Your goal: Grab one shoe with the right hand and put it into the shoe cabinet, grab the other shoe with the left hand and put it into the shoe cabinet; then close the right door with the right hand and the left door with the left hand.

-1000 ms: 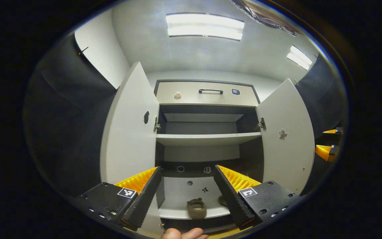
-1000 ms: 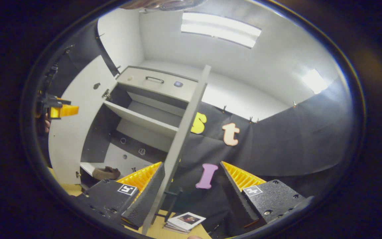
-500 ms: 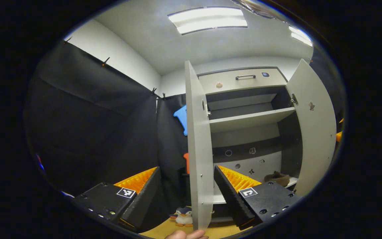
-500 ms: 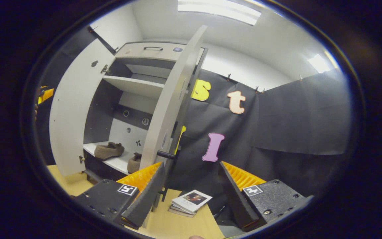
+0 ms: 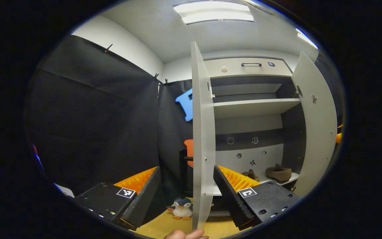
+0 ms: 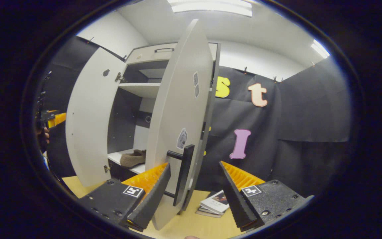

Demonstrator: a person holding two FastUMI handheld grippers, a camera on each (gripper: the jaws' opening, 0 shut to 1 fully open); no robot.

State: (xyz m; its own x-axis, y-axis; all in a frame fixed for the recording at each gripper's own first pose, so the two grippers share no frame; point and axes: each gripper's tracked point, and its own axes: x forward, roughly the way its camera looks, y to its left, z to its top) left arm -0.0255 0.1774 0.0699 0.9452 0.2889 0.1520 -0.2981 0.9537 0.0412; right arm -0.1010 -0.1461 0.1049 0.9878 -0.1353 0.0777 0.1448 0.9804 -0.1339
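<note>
Both shoes (image 5: 278, 173) sit on the bottom shelf of the cabinet (image 5: 254, 109). Right gripper (image 6: 194, 192) is wide open, empty, beside the right door (image 6: 181, 109). Left gripper (image 5: 187, 192), wide open too, straddles the left door (image 5: 200, 139). I'd push flat near the handle (image 6: 181, 172), slowly.

In the left gripper view, the edge of the cabinet's left door (image 5: 200, 139) is seen standing between the two fingers of the left gripper (image 5: 187, 194), nearer the right finger. To the right of that door the open shoe cabinet (image 5: 254, 109) is found, with two shoes (image 5: 278, 172) set on its bottom shelf and a shelf (image 5: 255, 107) above them. A toy penguin (image 5: 181, 208) is placed on the floor (image 5: 164, 224) just ahead, left of the door.

In the right gripper view, the right door (image 6: 181, 113) is seen ahead of the right gripper (image 6: 196, 194), its handle (image 6: 182, 172) just beside the left finger. A stack of books (image 6: 215, 206) lies on the floor between the fingers. The left door (image 6: 90, 119) stands farther left.
</note>
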